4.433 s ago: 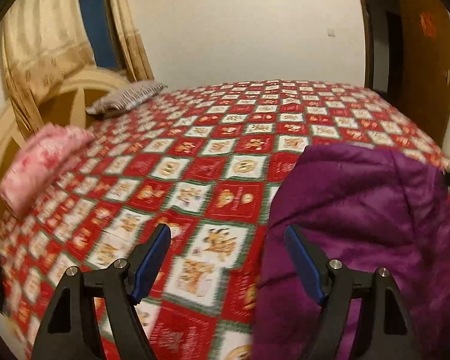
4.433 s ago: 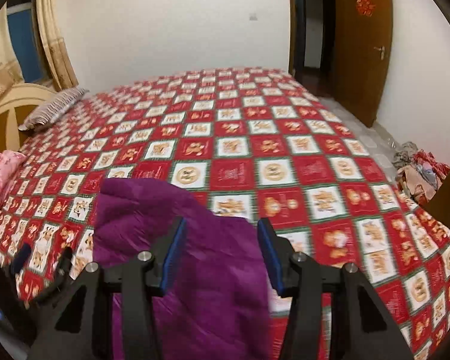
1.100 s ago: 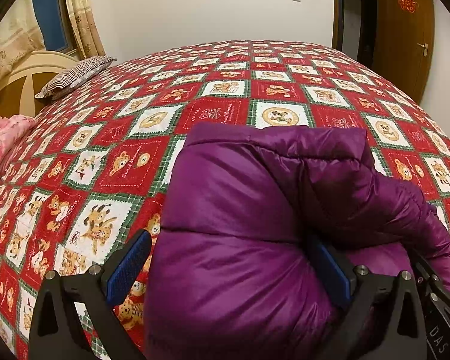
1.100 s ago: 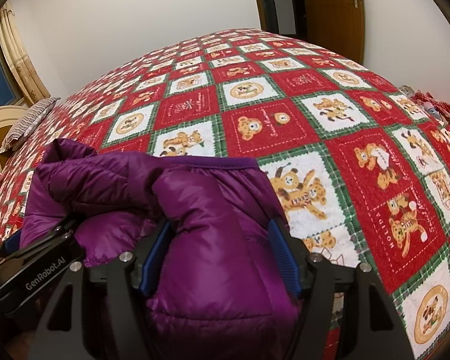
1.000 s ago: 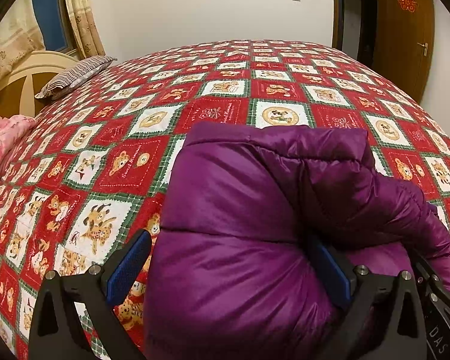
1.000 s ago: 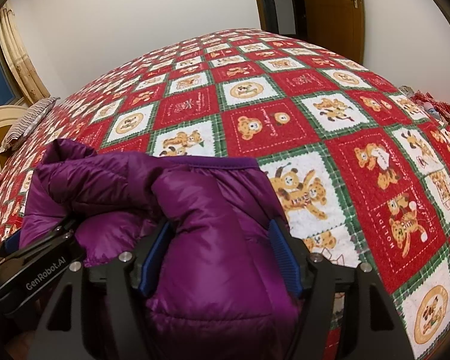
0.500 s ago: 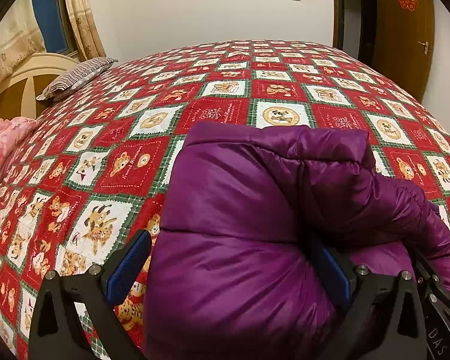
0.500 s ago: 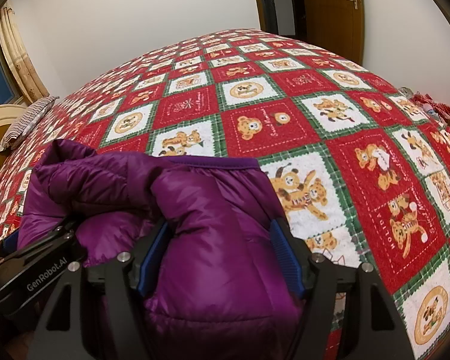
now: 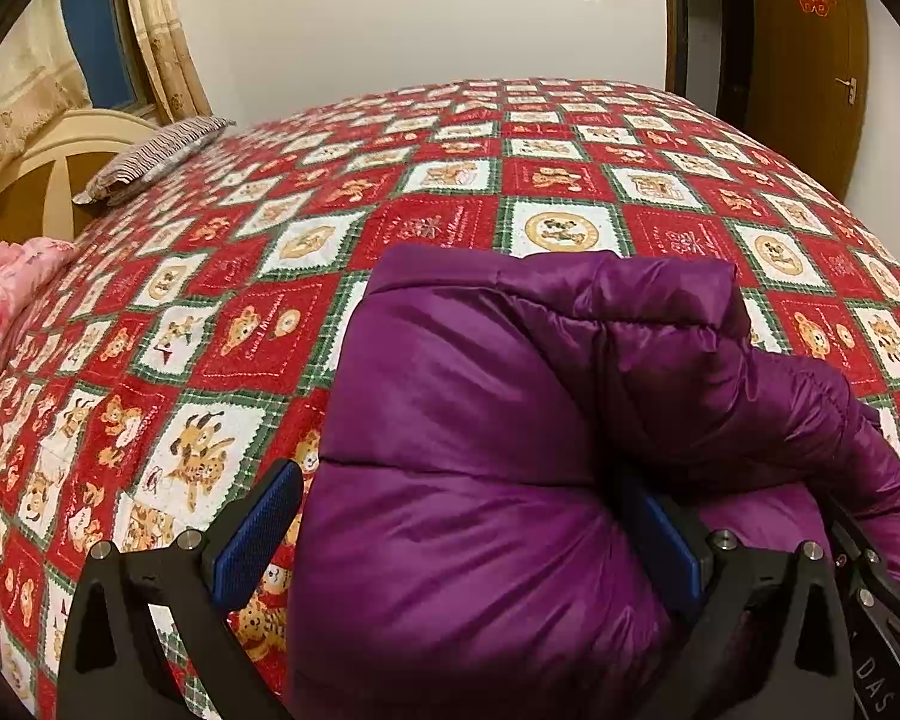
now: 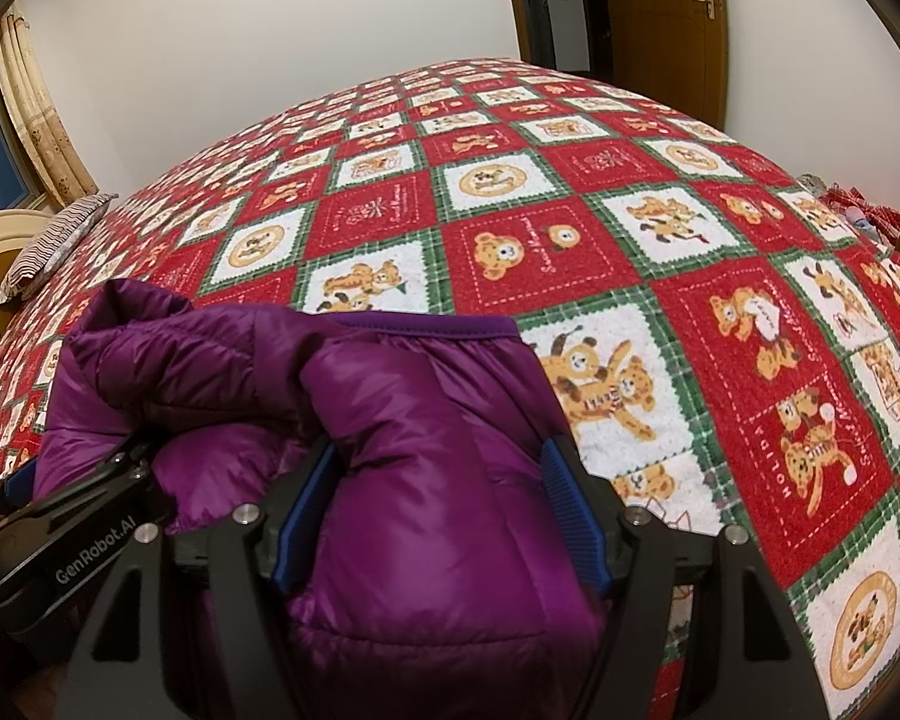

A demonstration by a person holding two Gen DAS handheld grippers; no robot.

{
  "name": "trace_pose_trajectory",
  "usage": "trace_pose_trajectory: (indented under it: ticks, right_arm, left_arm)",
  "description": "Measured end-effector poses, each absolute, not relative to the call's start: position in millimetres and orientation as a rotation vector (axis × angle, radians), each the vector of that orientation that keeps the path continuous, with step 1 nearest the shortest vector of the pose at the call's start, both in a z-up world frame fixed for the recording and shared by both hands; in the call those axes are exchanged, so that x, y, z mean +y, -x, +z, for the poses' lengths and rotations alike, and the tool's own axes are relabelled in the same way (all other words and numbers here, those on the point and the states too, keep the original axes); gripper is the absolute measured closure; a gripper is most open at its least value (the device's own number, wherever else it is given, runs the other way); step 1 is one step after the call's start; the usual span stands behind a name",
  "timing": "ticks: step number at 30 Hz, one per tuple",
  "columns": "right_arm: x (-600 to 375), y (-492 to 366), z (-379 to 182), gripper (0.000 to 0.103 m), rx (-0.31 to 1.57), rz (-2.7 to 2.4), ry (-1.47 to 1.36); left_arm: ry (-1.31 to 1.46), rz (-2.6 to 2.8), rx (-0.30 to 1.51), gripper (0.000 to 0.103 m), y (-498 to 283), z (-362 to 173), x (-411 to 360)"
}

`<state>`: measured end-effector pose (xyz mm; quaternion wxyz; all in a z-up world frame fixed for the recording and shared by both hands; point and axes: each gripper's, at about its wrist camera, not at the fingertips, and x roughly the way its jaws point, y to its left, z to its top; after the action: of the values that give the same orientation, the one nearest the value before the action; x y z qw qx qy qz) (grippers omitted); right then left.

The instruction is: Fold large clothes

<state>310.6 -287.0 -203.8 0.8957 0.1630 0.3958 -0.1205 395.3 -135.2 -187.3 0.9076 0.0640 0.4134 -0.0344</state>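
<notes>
Nothing moved, purple jacket point(image 10: 426, 468) bulging between right claw point(image 10: 435, 516) pads

Purple puffer jacket point(image 9: 486, 480) — bundled, on bed

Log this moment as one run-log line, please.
stage: folding | item: purple jacket bunched on bed | left gripper: straddling jacket | right gripper: jaws around fold

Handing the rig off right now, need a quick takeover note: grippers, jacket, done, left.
Left gripper: open, straddling the purple jacket, its outer pad clear of the fabric.
Right gripper: closed on a puffy fold of the purple jacket.
Jacket: bunched near the close edge of the bedspread, sleeve draped over the top.
Done: partly folded into a bundle.
Left: probably flatten it and finish the fold.
</notes>
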Motion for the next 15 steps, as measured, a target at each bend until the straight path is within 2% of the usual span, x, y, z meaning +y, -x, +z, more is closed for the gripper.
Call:
trace_pose_trajectory:
  ticks: [3, 6, 8, 9, 15]
  right_arm:
    - [-293, -313, -203, 0.03, 0.836, -0.213, -0.354]
    - [-302, -300, -188, 0.029, 0.834, -0.149, -0.373]
    - [-315, -274, -169, 0.023, 0.742, -0.187, -0.381]
    - [-318, -268, -165, 0.019, 0.72, -0.192, -0.38]
    - [-329, -257, -185, 0.019, 0.765, -0.131, -0.434]
  left_arm:
    - [-0.075, -0.175, 0.91, 0.001, -392, -176, -121]
    - [-0.052, -0.196, 0.832, 0.001, -359, -148, -94]
    - [-0.054, -0.242, 0.796, 0.001, -336, -139, -76]
    - [-0.061, -0.253, 0.782, 0.001, -327, -138, -68]
    - [-0.036, -0.251, 0.844, 0.001, -317, -171, -45]
